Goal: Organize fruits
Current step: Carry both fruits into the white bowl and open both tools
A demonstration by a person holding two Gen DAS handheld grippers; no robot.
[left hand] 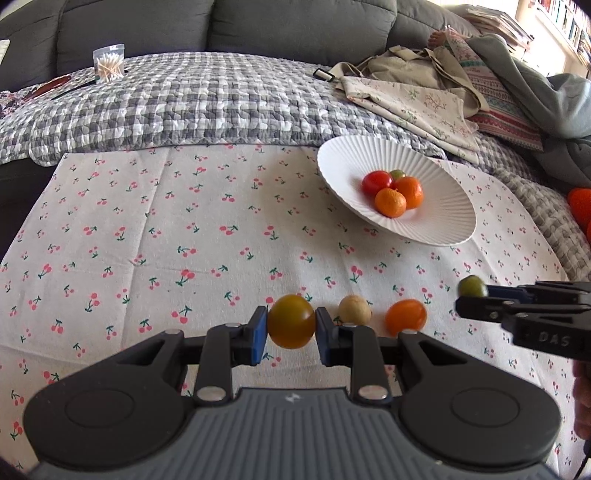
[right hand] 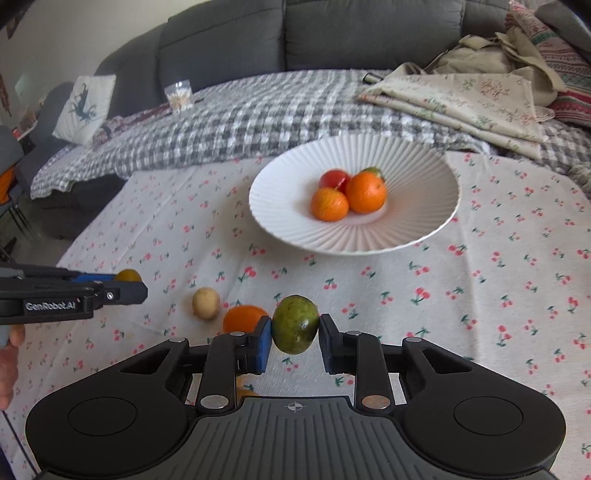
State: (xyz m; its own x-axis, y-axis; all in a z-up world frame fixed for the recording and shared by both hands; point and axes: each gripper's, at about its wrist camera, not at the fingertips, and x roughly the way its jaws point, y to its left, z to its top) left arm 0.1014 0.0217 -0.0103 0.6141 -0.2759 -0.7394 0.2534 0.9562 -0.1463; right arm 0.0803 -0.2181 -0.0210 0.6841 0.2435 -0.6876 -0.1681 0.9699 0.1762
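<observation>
Your left gripper (left hand: 291, 328) has its blue-padded fingers (left hand: 259, 329) pinched on a brownish-yellow tomato (left hand: 291, 321), one pad on each side, fruit lifted clear of the cherry-print cloth (left hand: 184, 221). Your right gripper (right hand: 295, 328) is clamped the same way on a green fruit (right hand: 295, 324), left pad flush against it and right finger touching its other side; it too sits above the cloth. From the left wrist view your right gripper enters at the right edge with the green fruit at its tip; from the right wrist view your left gripper comes in from the left with the tomato just visible past its fingers. Two loose fruits lie on the cloth between the two grippers: a pale beige round fruit (left hand: 354, 310) and an orange tomato (left hand: 405, 316), near each other but apart; in the right wrist view the orange one is partly hidden behind your left finger pad. White ribbed plate (right hand: 424, 177) sits farther back on the cloth, holding a cluster of four touching fruits: red tomato (left hand: 376, 182), two mandarins (left hand: 390, 202), and a small green fruit at the back (left hand: 397, 173), mostly hidden. Behind the cloth: grey checked quilt (left hand: 184, 96), grey sofa (left hand: 221, 22), a bag of cotton swabs (left hand: 108, 63), folded floral fabric (left hand: 410, 99).
</observation>
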